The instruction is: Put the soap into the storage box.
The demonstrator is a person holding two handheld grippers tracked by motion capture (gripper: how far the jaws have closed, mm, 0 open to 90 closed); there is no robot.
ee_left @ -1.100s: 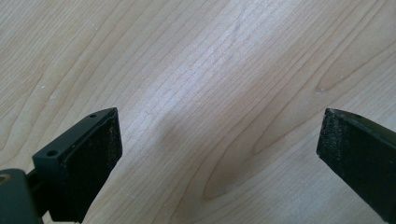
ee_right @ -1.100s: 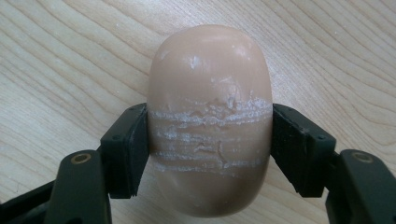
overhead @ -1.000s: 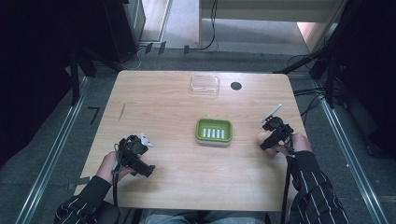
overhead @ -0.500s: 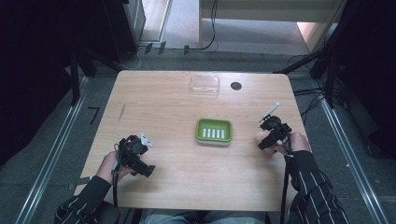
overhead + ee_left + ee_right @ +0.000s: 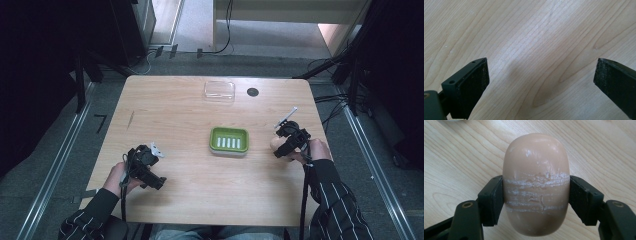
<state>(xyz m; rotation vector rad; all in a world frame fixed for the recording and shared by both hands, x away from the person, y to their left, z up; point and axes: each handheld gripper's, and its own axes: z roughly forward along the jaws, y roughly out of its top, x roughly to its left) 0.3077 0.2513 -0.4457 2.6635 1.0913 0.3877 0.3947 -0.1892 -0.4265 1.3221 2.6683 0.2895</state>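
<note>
A peach oval bar of soap (image 5: 536,185) with scraped white lines across it sits between the jaws of my right gripper (image 5: 536,200), which is shut on its two long sides. In the high view that right gripper (image 5: 278,146) holds the soap (image 5: 275,144) low over the table, right of a green soap dish (image 5: 229,140) with a ribbed white insert. My left gripper (image 5: 156,183) is at the table's front left, open, its jaws spread wide over bare wood (image 5: 539,62) with nothing between them.
A clear plastic lid (image 5: 219,92) lies near the table's far edge, with a small black disc (image 5: 252,92) to its right. The wooden table (image 5: 170,120) has a dark pencil-like mark at left (image 5: 130,120). Cables trail off the right side.
The right gripper with the soap has shifted slightly toward the front of the table. The left gripper has stayed where it was.
</note>
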